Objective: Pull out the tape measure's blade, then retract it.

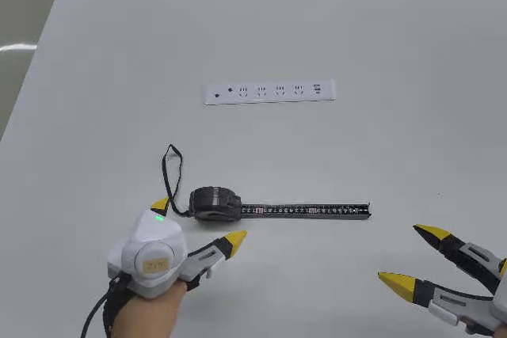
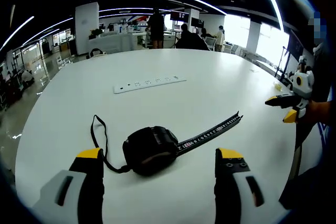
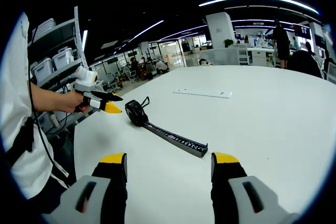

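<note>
- White tabletop (image 1: 396, 37): carries every item listed below
- Black, rounded tape-measure case (image 1: 215, 203): lies on its side in the lower centre of the head view
- Dark, narrow blade (image 1: 305, 211): partly drawn out and flat on the table, running from the case toward the right of the frame; pale graduations and numerals are printed along it, too small to read
- Thin black cord loop (image 1: 170, 172): fixed to the case's left end and curling toward the upper left
- Long white power strip (image 1: 270, 91): centre of the frame, above the tape measure and well apart from it; a row of sockets, no legible writing
- Grey-white, yellow-tipped left gripper (image 1: 198, 221): lower left, jaws spread wide and holding nothing; in the left gripper view the case lies just ahead between the tips, untouched; the round pale label (image 1: 155, 260) on its body is unreadable
- Matching right gripper (image 1: 413, 256): lower right corner, jaws spread wide and empty, apart from the blade's end
</note>
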{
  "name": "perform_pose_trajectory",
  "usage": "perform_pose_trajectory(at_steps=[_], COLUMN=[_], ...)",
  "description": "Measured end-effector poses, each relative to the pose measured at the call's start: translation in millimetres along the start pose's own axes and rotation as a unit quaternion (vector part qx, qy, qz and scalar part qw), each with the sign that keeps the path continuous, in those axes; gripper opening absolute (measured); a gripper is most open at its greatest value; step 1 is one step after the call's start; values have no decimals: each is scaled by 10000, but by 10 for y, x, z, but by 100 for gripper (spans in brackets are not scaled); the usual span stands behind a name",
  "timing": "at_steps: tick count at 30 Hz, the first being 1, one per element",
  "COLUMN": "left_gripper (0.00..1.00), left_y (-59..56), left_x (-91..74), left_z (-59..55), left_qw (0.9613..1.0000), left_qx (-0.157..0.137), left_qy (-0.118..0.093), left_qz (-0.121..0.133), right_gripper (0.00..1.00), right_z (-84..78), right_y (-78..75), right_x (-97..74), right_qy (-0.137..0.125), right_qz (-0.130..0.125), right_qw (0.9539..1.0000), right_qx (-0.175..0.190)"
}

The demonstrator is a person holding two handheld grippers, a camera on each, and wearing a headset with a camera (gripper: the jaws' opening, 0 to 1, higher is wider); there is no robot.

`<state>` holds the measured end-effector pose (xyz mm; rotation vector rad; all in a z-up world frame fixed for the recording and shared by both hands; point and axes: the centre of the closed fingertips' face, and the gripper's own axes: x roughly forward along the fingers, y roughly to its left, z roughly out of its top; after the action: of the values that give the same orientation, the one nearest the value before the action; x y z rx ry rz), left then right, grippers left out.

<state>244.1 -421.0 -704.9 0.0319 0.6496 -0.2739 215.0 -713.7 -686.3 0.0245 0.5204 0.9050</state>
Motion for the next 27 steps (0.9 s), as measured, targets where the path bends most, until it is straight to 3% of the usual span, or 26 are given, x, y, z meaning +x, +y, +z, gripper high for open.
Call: perform_pose_trajectory(at_steps=[7, 15, 27], left_gripper=[89, 88, 87], left_y=[48, 31, 100], left_x=[79, 183, 291], left_z=[-8, -27, -92], left_qw=[9996, 9991, 9968], left_qx=[-100, -183, -408], left_qy=[-4, 30, 16], left_qz=[282, 394, 687], right_gripper=[65, 65, 65], right_z=[-9, -7, 24], right_y=[-5, -2, 18], right_x=[8, 9, 27], right_qy=[-22, -33, -30], right_qz=[2, -6, -13], right_qw=[10000, 10000, 9999], right_qx=[23, 65, 112])
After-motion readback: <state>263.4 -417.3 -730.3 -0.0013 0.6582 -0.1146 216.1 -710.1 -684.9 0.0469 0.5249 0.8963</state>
